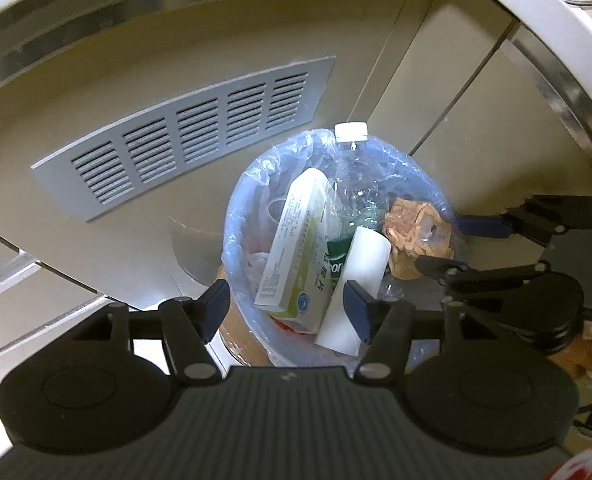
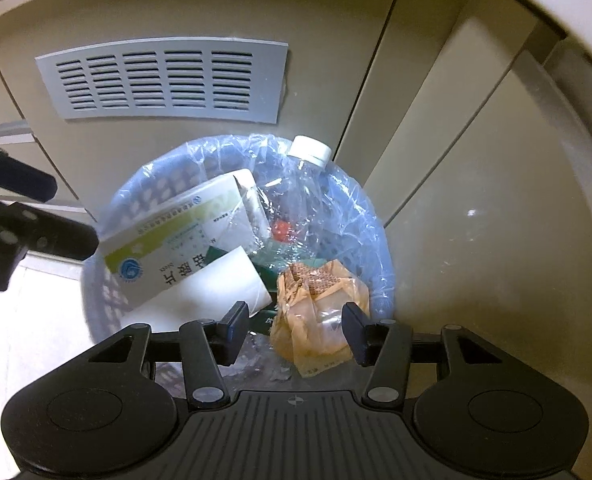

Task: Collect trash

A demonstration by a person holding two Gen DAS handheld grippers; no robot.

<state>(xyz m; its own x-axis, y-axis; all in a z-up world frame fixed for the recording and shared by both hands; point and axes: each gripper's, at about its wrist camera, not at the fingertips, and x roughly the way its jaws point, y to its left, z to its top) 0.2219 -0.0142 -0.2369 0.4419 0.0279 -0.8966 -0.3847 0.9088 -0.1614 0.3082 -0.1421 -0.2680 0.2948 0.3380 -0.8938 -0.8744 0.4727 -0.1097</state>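
A kitchen or home corner is shown: beige cabinet doors (image 2: 476, 200), a grey air vent (image 2: 163, 80), a white counter edge (image 1: 536, 4) and a small lined trash bin (image 2: 107, 292) are seen.

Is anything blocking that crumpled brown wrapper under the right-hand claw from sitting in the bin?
Nothing visible does. The brown wrapper already lies inside the lined bin, on top of other trash beside the clear bottle and the white box. The right gripper hangs open above it, pads off the wrapper.
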